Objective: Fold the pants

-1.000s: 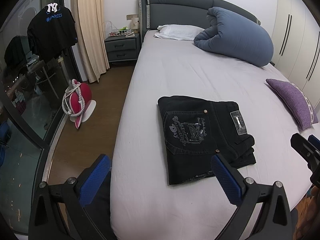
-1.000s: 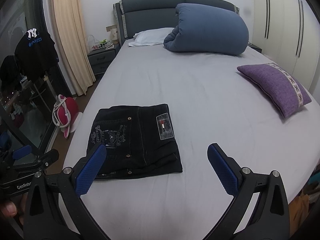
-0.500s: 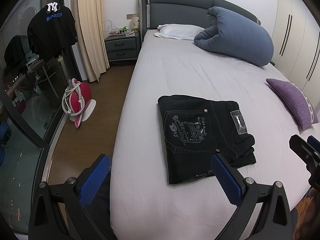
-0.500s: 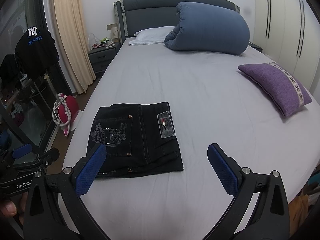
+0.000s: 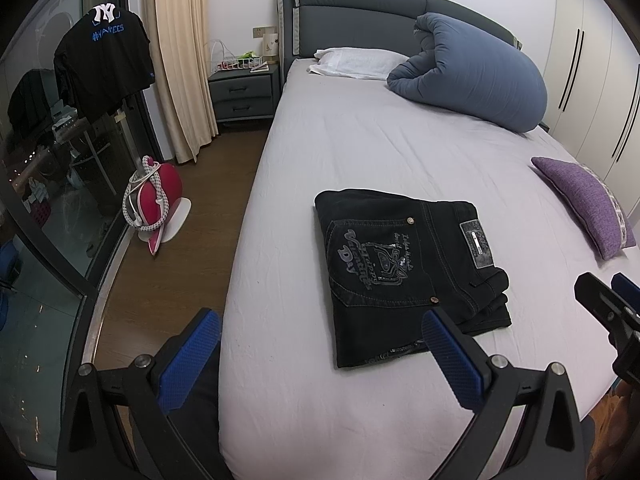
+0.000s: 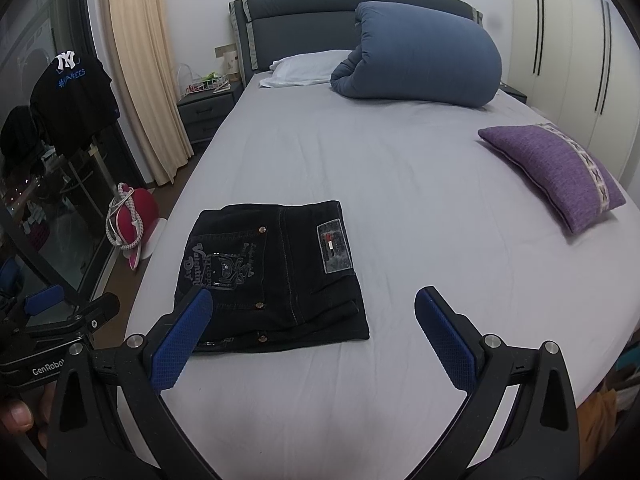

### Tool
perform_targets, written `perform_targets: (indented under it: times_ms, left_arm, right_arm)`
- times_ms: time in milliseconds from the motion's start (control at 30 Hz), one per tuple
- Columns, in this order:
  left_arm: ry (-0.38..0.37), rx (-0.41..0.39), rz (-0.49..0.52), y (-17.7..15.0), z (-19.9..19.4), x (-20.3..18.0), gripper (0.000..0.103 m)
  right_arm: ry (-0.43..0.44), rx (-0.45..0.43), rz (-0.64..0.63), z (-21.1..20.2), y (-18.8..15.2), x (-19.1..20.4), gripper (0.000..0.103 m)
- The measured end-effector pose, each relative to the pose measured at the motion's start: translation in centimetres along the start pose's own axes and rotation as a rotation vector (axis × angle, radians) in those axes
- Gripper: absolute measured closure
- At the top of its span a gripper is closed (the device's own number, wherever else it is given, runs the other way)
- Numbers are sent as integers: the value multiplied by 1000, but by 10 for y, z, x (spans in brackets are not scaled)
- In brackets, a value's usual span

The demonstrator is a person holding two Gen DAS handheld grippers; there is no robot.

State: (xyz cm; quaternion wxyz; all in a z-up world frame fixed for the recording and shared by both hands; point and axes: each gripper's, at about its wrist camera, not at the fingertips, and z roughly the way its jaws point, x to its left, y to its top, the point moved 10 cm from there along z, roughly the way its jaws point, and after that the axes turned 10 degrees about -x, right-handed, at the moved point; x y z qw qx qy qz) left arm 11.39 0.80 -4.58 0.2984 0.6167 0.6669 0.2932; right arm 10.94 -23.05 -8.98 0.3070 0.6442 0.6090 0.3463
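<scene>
Black jeans [image 5: 404,268] lie folded into a compact rectangle on the grey bed sheet [image 5: 360,152], back pocket print and leather patch facing up. They also show in the right wrist view [image 6: 272,276]. My left gripper [image 5: 320,348] is open and empty, held above the bed's near edge, short of the jeans. My right gripper [image 6: 314,332] is open and empty, hovering just in front of the jeans' near edge. The left gripper's side [image 6: 60,320] shows at the left of the right wrist view, and the right gripper's tip [image 5: 612,308] at the right of the left wrist view.
A rolled blue duvet [image 6: 420,56] and white pillow [image 6: 308,68] lie at the headboard. A purple cushion [image 6: 556,172] lies on the bed's right side. A nightstand [image 5: 244,88], curtain [image 5: 180,60], red iron on a stand [image 5: 156,200] and glass door are on the left.
Both grippers stay open and nearly still; the views shift only slightly. The folded jeans have not moved.
</scene>
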Motion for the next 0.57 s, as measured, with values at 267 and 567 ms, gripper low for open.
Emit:
perform_targets:
  times_ms: [267, 567]
  left_arm:
    - [-4, 7, -9, -2, 0, 0, 0]
    - [8, -13, 7, -2, -1, 1, 0]
  right_arm:
    - [17, 10, 12, 1, -2, 0, 0]
    - [20, 15, 12, 4, -2, -1, 0]
